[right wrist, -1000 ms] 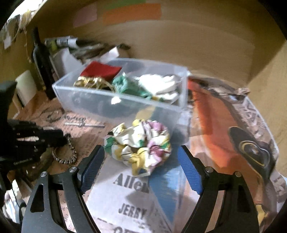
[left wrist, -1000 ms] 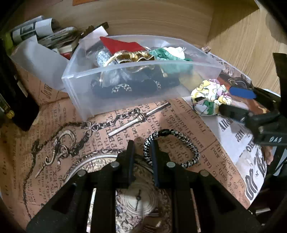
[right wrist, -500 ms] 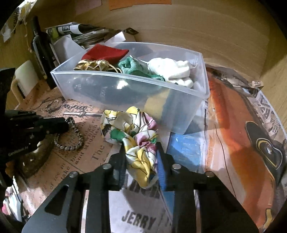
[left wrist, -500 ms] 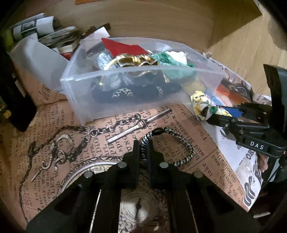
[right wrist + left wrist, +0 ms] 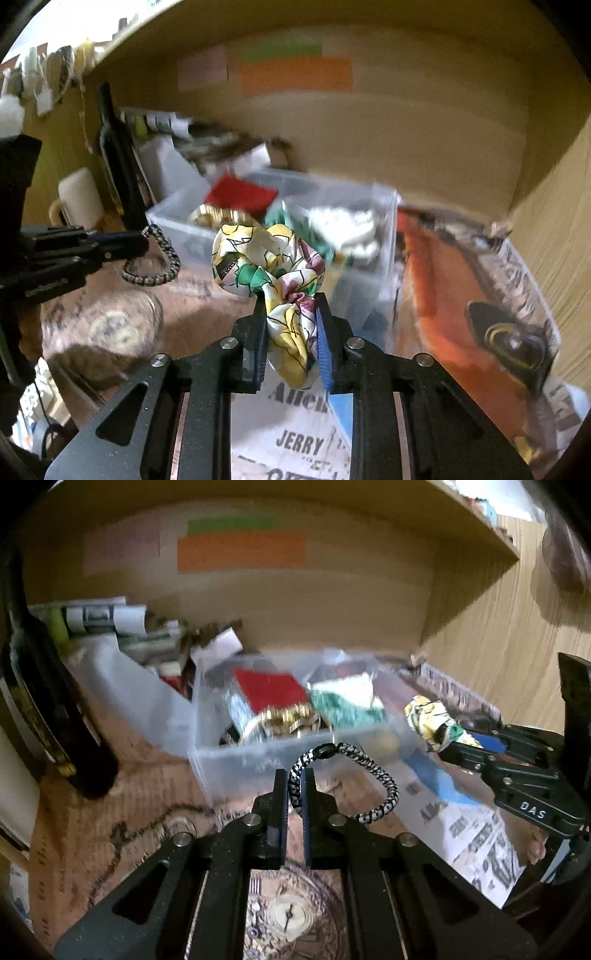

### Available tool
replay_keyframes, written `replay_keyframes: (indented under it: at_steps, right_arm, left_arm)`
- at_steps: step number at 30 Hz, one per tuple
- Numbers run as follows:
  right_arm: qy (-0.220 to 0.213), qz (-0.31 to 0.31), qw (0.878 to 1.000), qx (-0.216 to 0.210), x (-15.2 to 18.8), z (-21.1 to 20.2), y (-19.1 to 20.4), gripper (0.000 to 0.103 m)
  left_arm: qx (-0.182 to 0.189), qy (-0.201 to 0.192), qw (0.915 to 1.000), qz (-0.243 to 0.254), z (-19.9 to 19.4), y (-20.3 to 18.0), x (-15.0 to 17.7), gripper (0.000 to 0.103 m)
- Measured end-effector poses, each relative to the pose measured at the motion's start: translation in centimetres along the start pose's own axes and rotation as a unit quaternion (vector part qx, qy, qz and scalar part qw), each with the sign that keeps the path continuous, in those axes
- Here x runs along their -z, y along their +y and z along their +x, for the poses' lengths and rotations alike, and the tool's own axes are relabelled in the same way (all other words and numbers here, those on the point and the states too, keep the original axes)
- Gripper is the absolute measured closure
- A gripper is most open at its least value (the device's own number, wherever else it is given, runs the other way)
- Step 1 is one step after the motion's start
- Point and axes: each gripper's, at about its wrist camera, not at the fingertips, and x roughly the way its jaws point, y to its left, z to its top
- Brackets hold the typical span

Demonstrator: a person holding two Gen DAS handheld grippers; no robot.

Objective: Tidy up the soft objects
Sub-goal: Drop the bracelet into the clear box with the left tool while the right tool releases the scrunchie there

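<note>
Carry step: left gripper [image 5: 294, 788] clamped on braided band [image 5: 354, 775], right gripper [image 5: 290, 325] clamped on scrunchie [image 5: 266, 258]; next, release over bin [image 5: 236, 764].

A: What stands between the tools and the back wall?
B: The clear bin [image 5: 236, 764], heaped with fabric pieces [image 5: 343, 229] to its rim. Both tools are raised above the counter [image 5: 74, 834], so the near rim lies just ahead of each.

A: Which lateral obstacles apply?
B: A dark bottle [image 5: 48, 709] and stacked papers [image 5: 110, 620] crowd the left; a wooden side panel [image 5: 509, 657] closes the right.

A: Where is passage open?
B: Above the bin, up to the shelf [image 5: 480, 520] overhead, and over the printed paper [image 5: 461, 295] right of the bin.
</note>
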Motion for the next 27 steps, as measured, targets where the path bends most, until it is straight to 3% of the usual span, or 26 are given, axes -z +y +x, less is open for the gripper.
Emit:
replay_keyframes:
  at_steps: [8, 14, 27]
  right_arm:
    - [-0.066, 0.006, 0.998, 0.014, -3.3, -1.8, -0.2, 0.082]
    - [-0.081, 0.016, 0.996, 0.026, -5.1, -0.7, -0.7, 0.082]
    - [-0.016, 0.026, 0.999, 0.033, -5.9, 6.4, -1.8, 0.082]
  left_arm:
    - [-0.013, -0.042, 0.9990, -0.003, -0.5, -0.1, -3.4, 0.097]
    - [-0.025, -0.046, 0.9986, -0.007, 1.4, 0.0, -5.8, 0.097]
    - [-0.032, 0.003, 0.9994, -0.012, 7.3, -0.1, -7.0, 0.097]
